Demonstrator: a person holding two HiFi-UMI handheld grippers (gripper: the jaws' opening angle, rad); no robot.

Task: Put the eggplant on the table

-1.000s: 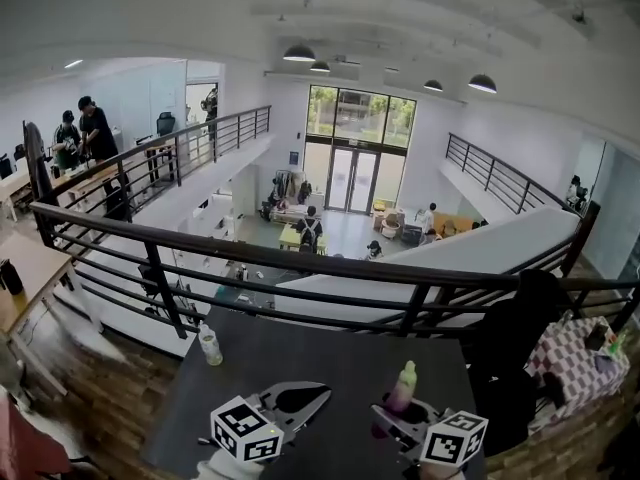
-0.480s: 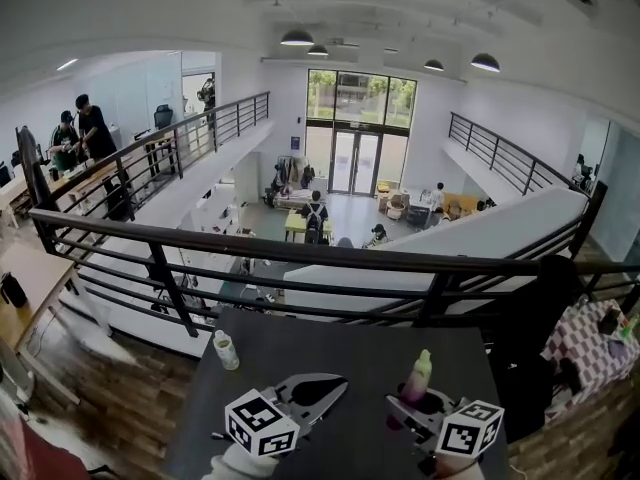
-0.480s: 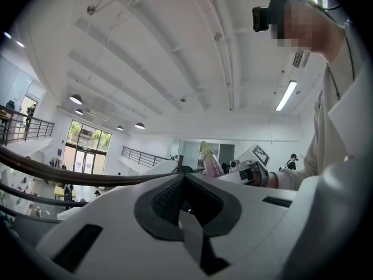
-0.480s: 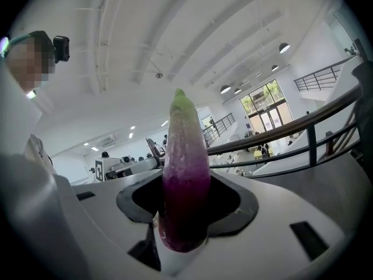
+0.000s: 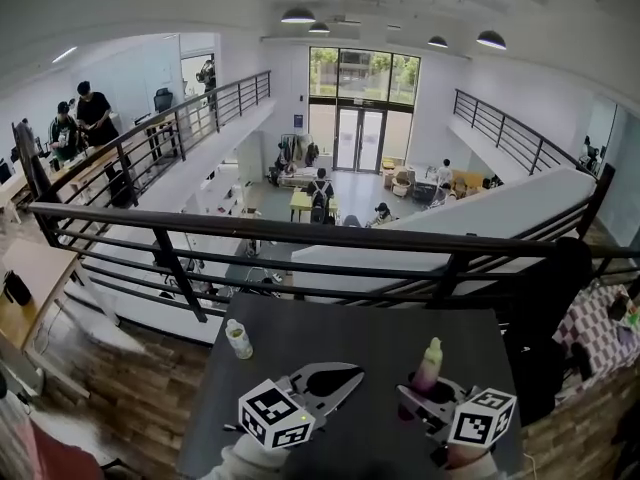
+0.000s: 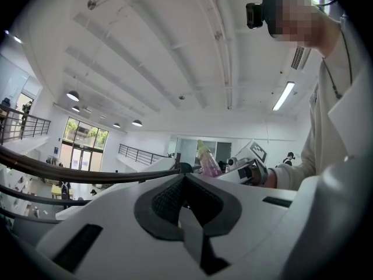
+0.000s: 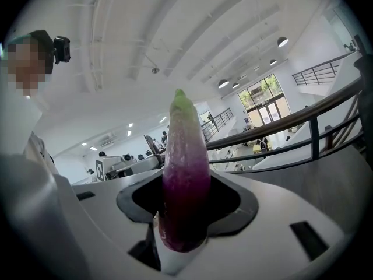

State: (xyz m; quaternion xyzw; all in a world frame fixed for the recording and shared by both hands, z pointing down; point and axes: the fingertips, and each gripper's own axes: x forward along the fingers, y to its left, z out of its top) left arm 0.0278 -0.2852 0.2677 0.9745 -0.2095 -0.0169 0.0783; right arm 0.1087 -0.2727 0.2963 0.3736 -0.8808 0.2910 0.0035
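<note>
My right gripper (image 5: 426, 392) is shut on the eggplant (image 5: 431, 359), a purple one with a green tip that stands upright between the jaws, over the near right part of the dark table (image 5: 330, 333). In the right gripper view the eggplant (image 7: 185, 174) fills the gap between the jaws of that gripper (image 7: 186, 186). My left gripper (image 5: 352, 375) hangs beside it over the table's near middle, jaws together with nothing in them. The left gripper view shows its tips (image 6: 185, 177) meeting, with the eggplant (image 6: 207, 159) and the right gripper (image 6: 247, 168) beyond.
A small clear bottle (image 5: 238, 338) stands near the table's far left corner. A black railing (image 5: 300, 238) runs just behind the table, with a drop to a lower floor past it. A dark chair (image 5: 545, 298) and a checked cloth (image 5: 590, 333) are at the right.
Both grippers have drifted to the right in the head view, along with the table and bottle. The eggplant stays upright in the right gripper's grip.
</note>
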